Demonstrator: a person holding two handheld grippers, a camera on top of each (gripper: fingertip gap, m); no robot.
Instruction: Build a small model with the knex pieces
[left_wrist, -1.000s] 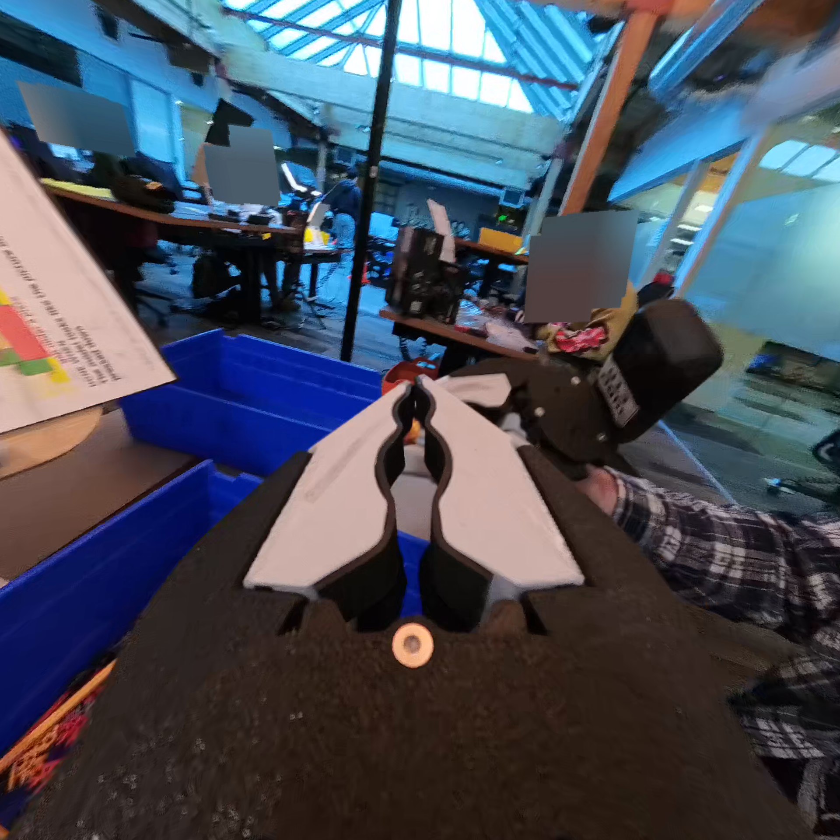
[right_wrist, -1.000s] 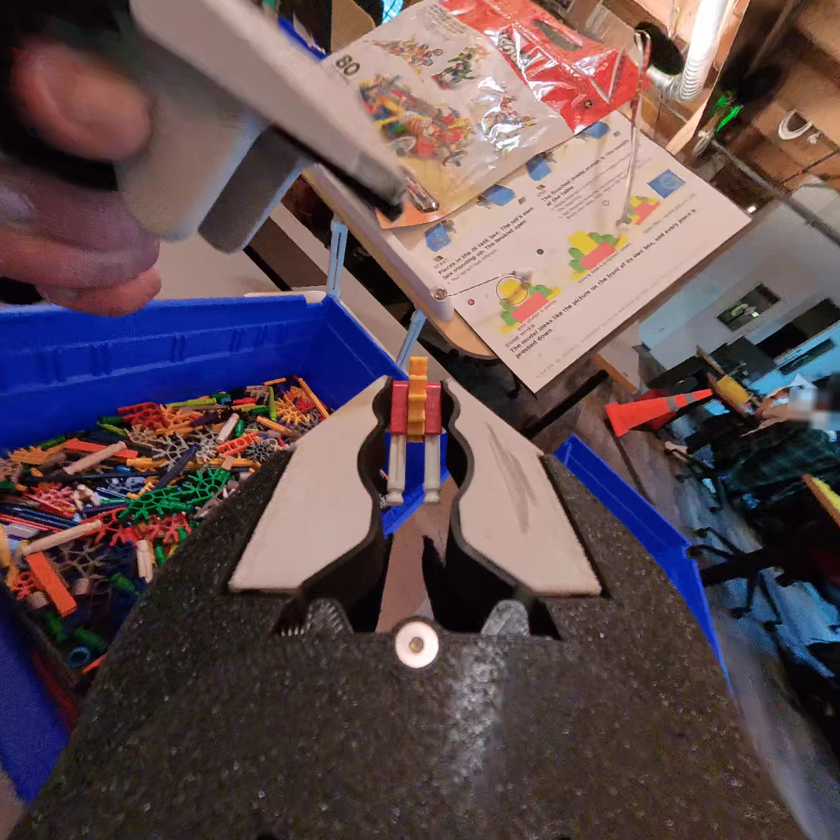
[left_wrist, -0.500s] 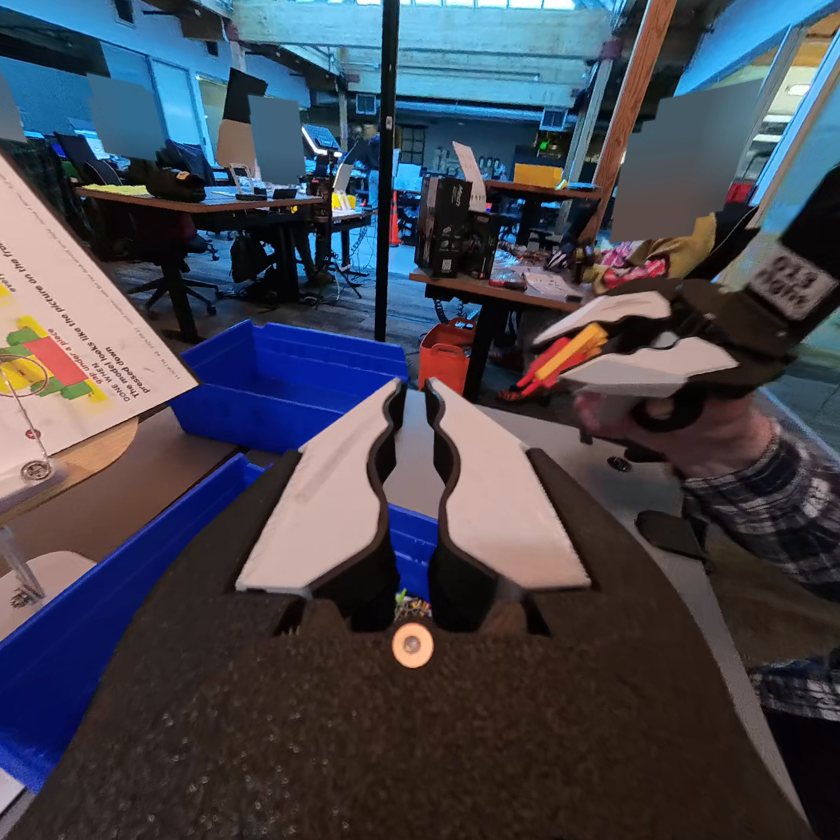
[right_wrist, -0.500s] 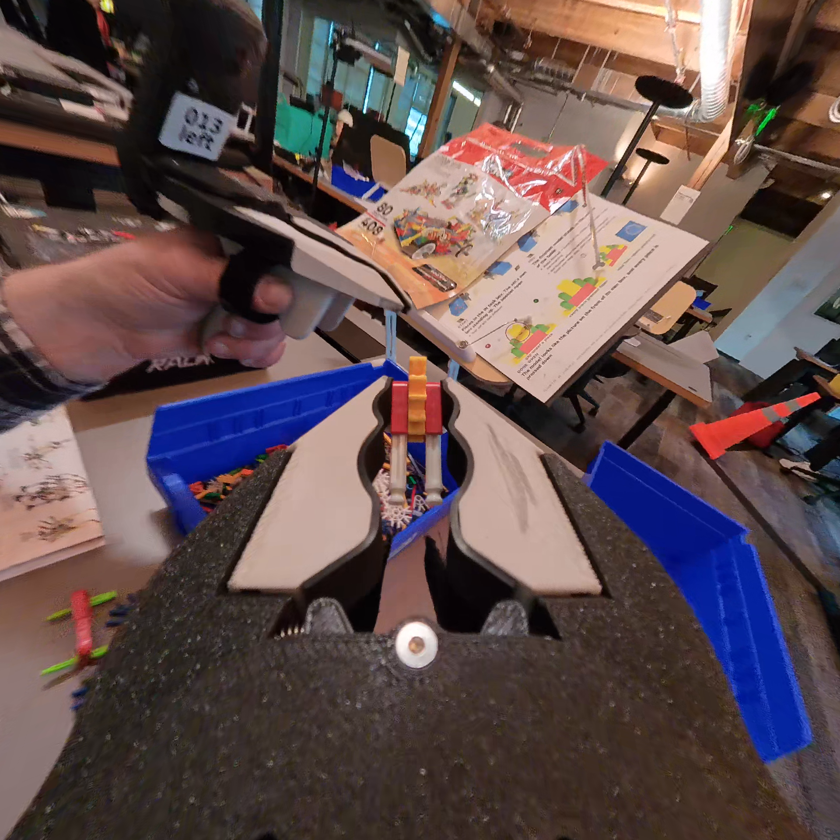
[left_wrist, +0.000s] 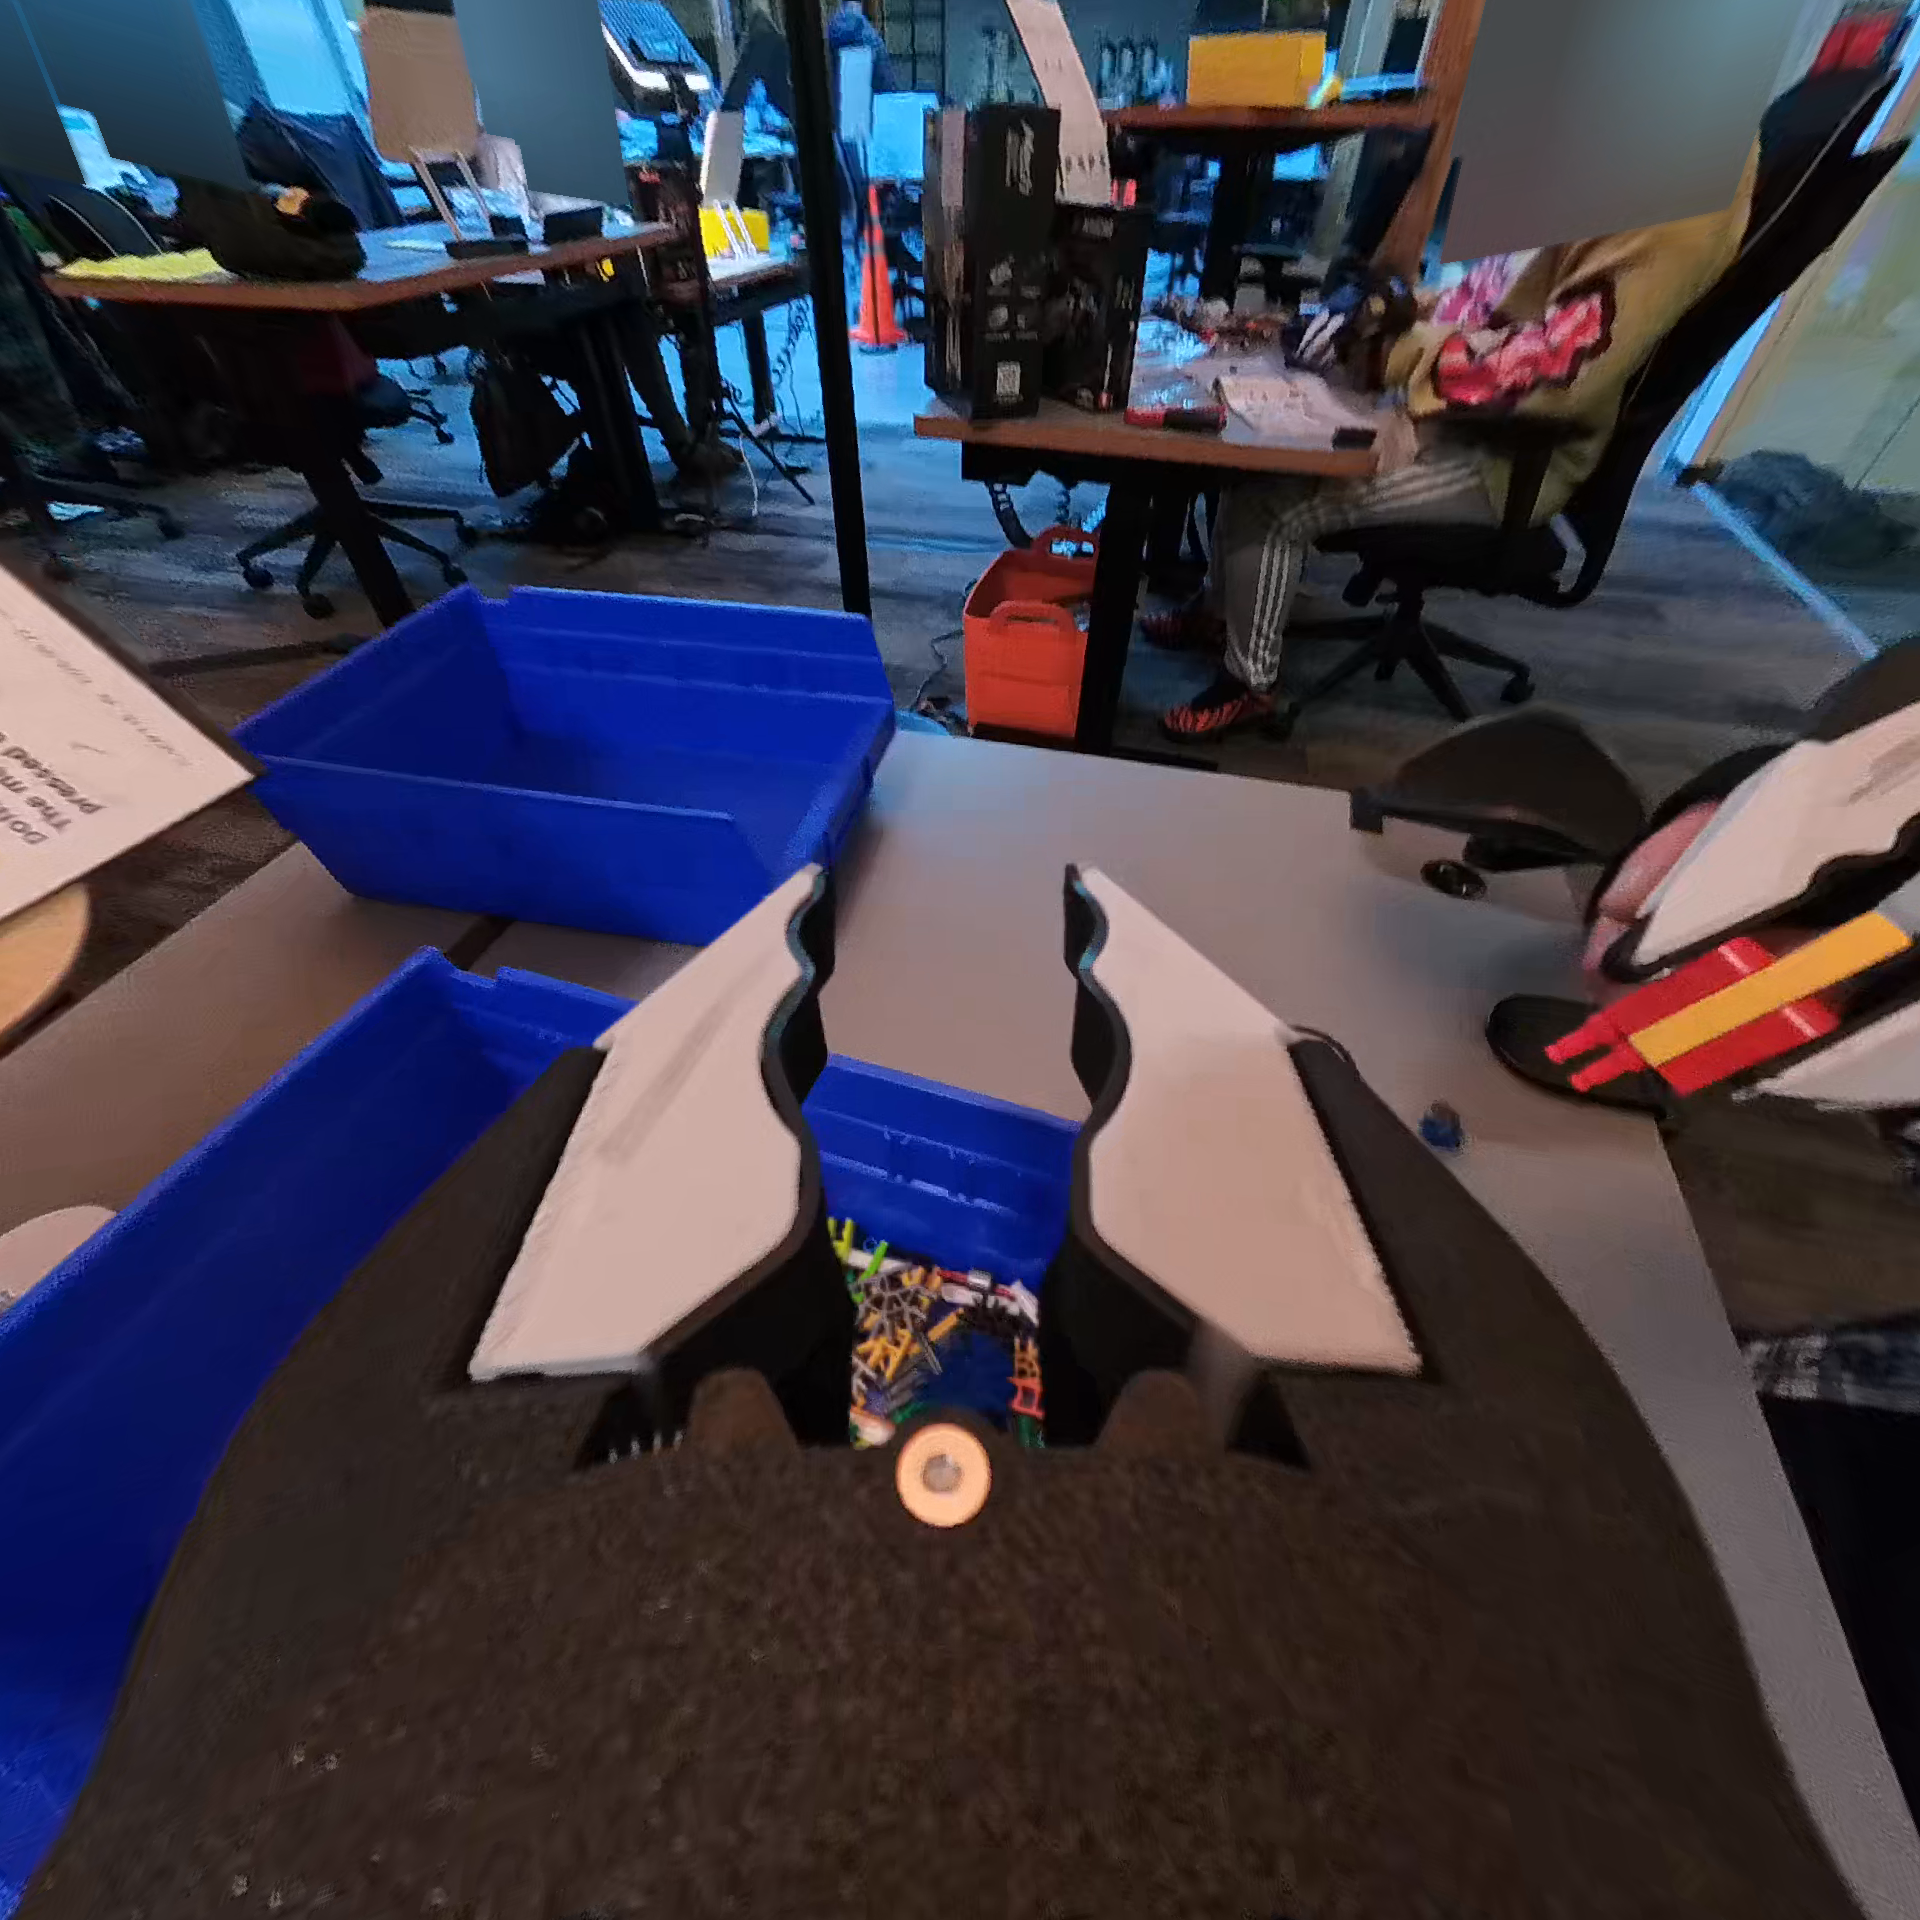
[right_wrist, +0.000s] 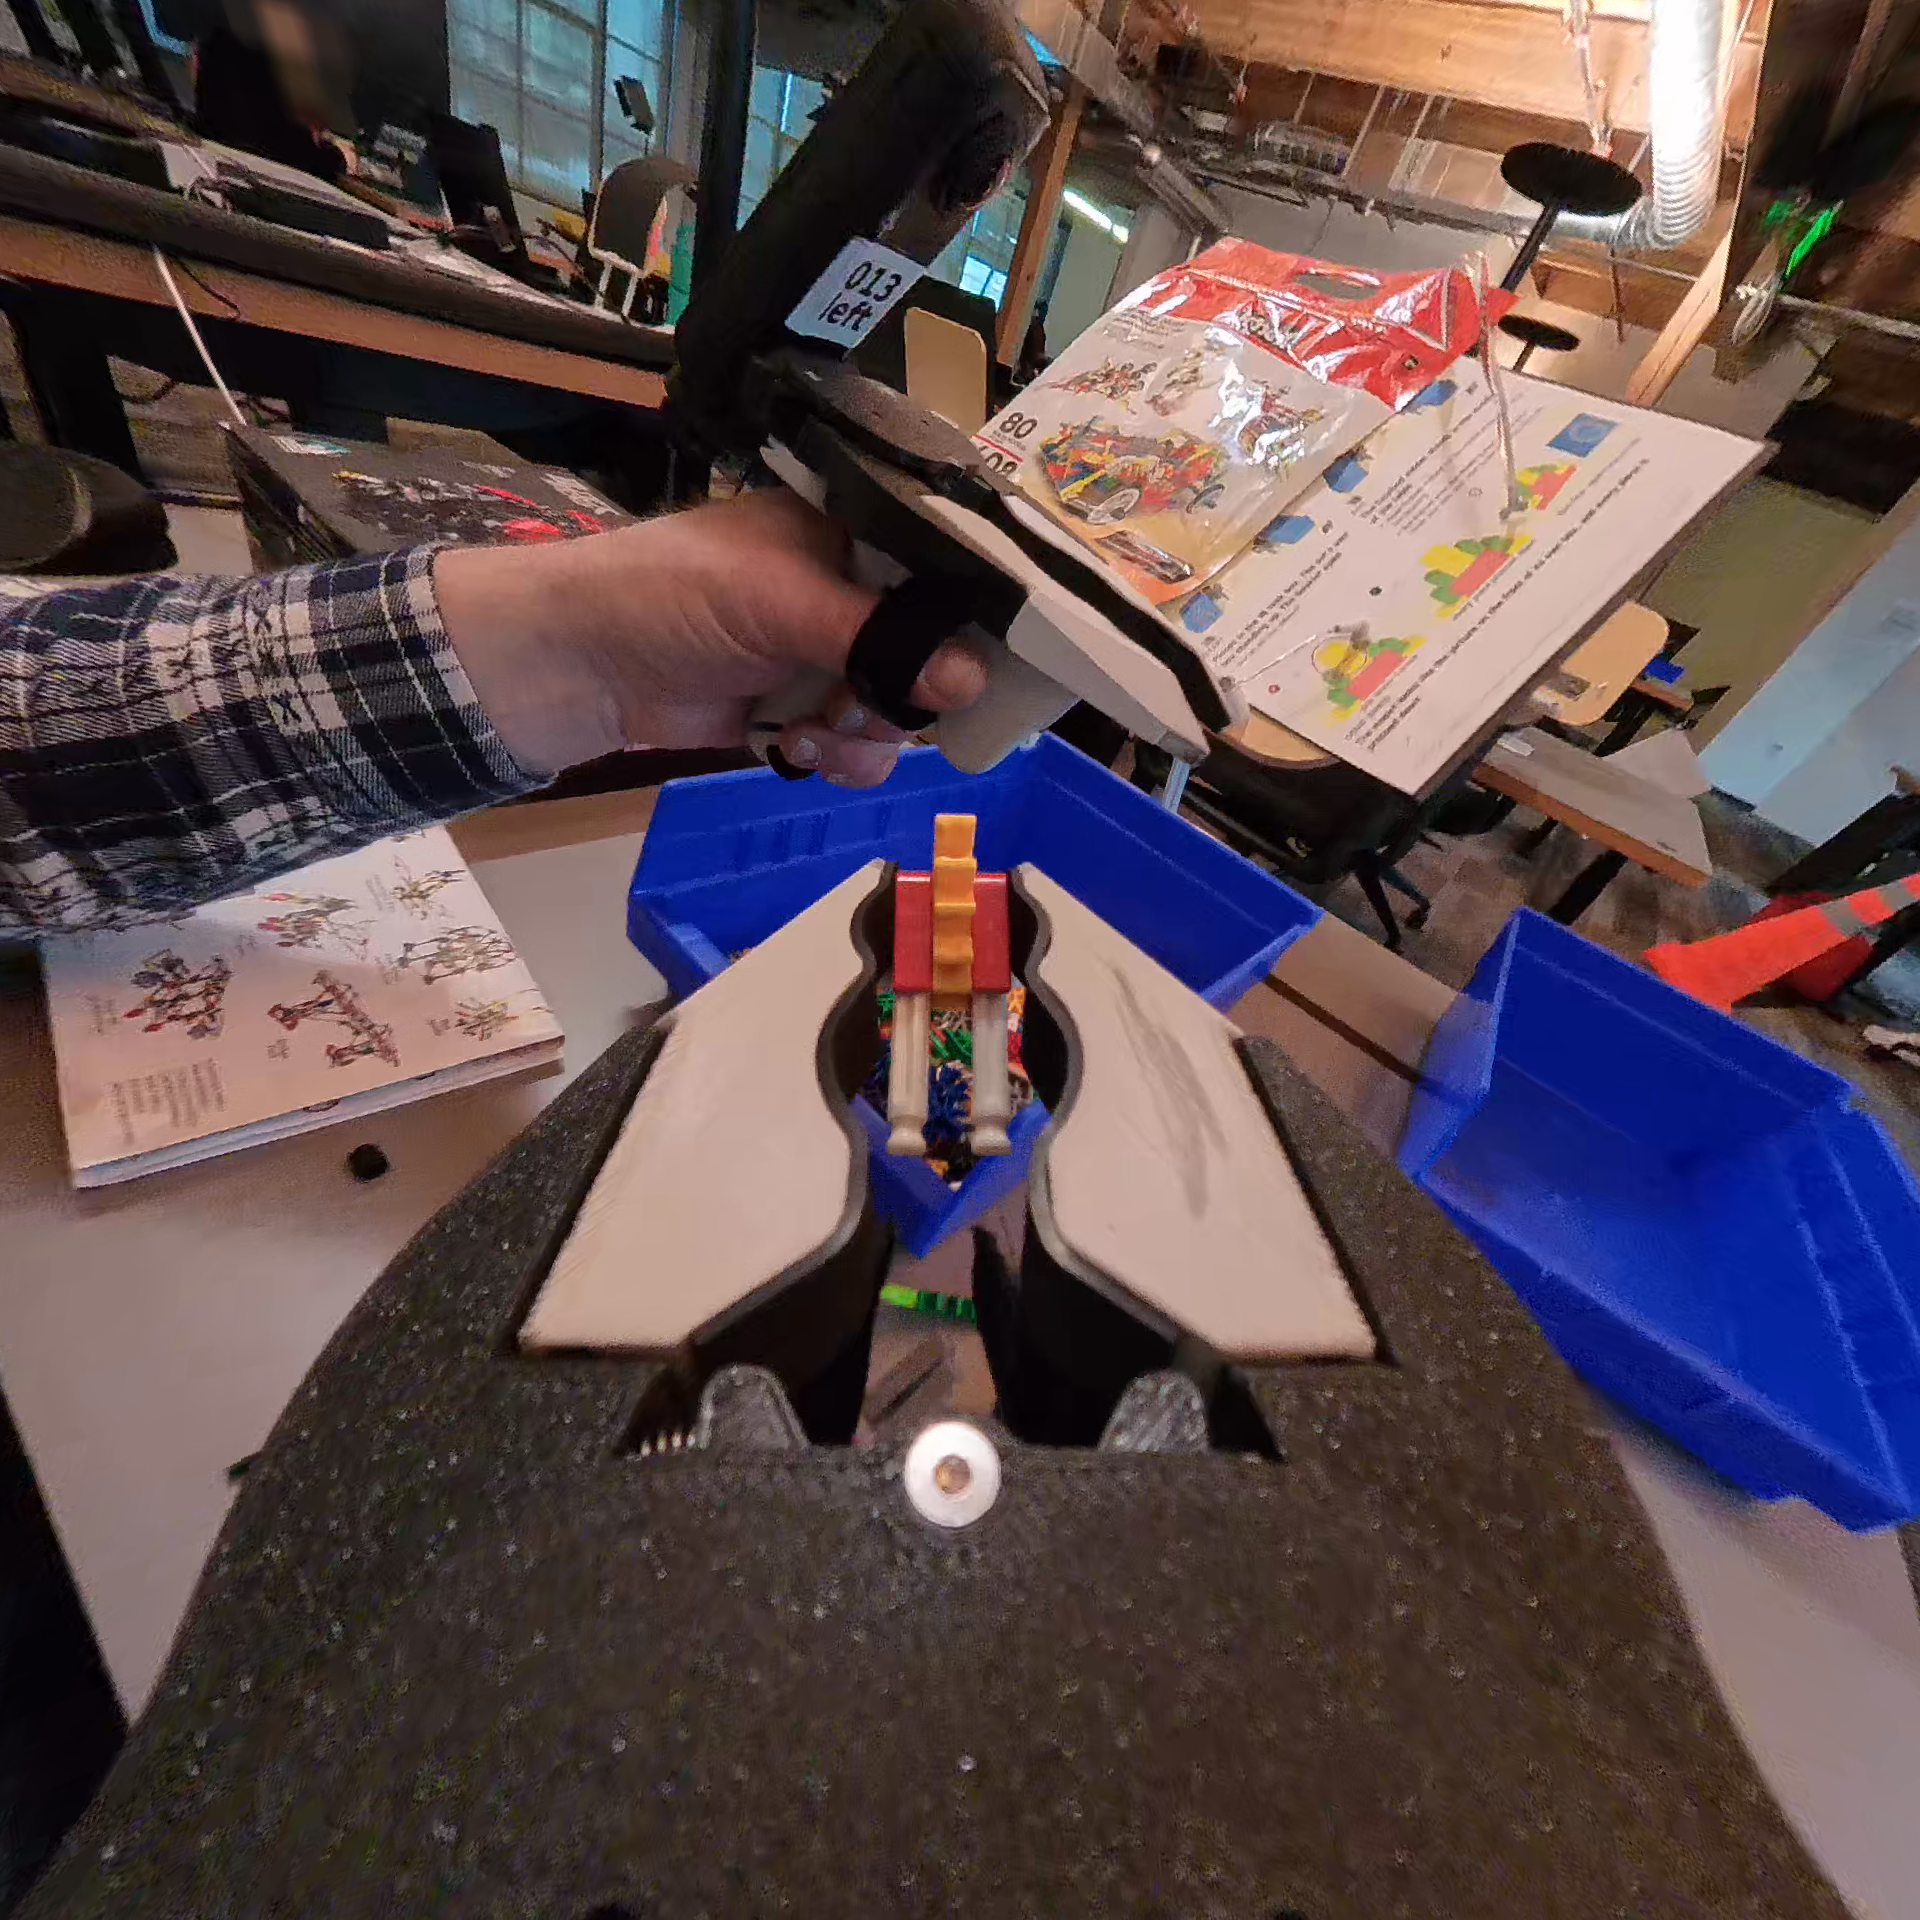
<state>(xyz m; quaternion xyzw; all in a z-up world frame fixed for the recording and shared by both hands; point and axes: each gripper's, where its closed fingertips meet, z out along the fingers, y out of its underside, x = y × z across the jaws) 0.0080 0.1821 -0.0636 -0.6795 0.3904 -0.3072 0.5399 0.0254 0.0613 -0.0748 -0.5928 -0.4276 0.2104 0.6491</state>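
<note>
Red-and-yellow piece (right_wrist: 951, 925) stays clamped in right gripper (right_wrist: 951, 883); left gripper (left_wrist: 945, 904) has spread apart.

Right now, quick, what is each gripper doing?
Left gripper: open, holding nothing, above the blue bin of toy pieces.
Right gripper: closed on a red and yellow toy piece.

Two blue bins (right_wrist: 1662, 1195) (right_wrist: 1143, 862), two grippers (right_wrist: 951, 883) (left_wrist: 945, 914), one booklet (right_wrist: 291, 997).

left gripper (left_wrist: 945, 914) jaws spread wide, empty; right gripper (right_wrist: 951, 894) clamped on something, both hand-held, level
</note>
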